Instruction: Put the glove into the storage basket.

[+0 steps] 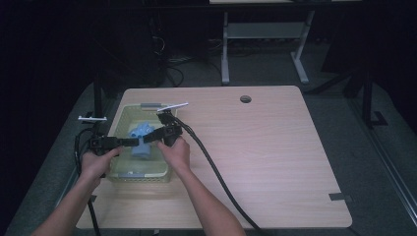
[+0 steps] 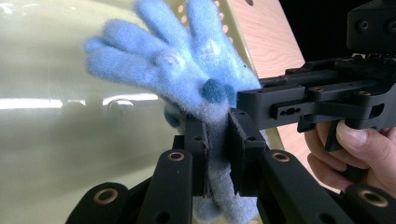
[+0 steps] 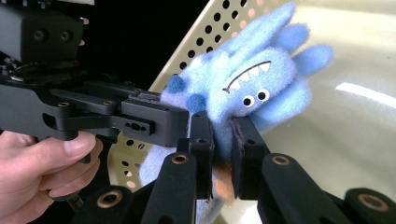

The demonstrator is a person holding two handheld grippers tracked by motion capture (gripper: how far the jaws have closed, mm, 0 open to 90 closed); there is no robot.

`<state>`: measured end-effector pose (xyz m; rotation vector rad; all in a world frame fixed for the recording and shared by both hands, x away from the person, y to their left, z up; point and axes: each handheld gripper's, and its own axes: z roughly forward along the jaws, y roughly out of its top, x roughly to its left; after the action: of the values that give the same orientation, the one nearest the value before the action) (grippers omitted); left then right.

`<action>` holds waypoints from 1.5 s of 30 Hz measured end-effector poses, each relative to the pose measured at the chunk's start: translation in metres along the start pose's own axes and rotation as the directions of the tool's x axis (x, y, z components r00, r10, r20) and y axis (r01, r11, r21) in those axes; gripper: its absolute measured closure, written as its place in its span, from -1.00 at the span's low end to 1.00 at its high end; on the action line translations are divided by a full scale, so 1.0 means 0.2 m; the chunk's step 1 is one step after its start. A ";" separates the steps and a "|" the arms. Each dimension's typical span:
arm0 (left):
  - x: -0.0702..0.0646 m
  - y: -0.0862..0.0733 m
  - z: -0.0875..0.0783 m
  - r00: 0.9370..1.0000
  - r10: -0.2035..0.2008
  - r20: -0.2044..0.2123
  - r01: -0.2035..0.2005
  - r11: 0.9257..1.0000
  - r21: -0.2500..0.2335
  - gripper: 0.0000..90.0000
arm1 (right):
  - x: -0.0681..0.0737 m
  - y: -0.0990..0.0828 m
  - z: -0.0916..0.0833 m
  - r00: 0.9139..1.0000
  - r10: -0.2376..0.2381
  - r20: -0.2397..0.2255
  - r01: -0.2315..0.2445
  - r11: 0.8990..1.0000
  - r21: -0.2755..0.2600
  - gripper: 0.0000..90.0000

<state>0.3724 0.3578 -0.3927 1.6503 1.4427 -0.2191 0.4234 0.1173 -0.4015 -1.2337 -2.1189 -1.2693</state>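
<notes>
A fuzzy blue plush monster [image 1: 140,141] with a toothy grin and googly eyes hangs inside a pale yellow perforated basket [image 1: 123,116]. My left gripper [image 1: 137,141] comes in from the left and is shut on the toy [image 2: 187,70], its pads pinching the fabric. From the right, my right gripper [image 1: 149,139] is also shut on the toy [image 3: 252,79], squeezing the plush below its face. In the left gripper view the right gripper's jaws [image 2: 261,105] reach in from the right. In the right gripper view the left gripper's jaws [image 3: 154,116] enter from the left.
The basket stands at the left end of a wooden table [image 1: 275,157]. A thick black cable [image 1: 216,174] trails from the right gripper across the table toward the near edge. A round hole [image 1: 245,99] sits near the far edge. A white desk frame [image 1: 265,34] stands behind.
</notes>
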 end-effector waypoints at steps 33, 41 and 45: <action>0.05 -0.02 0.09 0.993 -0.008 -0.114 0.022 0.991 0.129 0.74 | -0.04 -0.04 0.10 0.997 -0.024 0.076 0.016 0.995 0.099 0.75; 0.05 -0.02 0.10 0.991 -0.005 -0.130 0.023 0.990 0.140 0.75 | -0.03 -0.04 0.10 0.995 -0.027 0.094 0.017 0.994 0.105 0.73; 0.05 -0.01 0.11 0.986 0.011 -0.167 0.016 0.987 0.161 0.76 | -0.01 -0.04 0.11 0.991 -0.049 0.126 0.034 0.993 0.117 0.58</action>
<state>0.3825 0.3488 -0.4126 1.8356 1.5880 -0.2074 0.4211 0.1327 -0.4181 -1.2596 -2.2851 -1.0936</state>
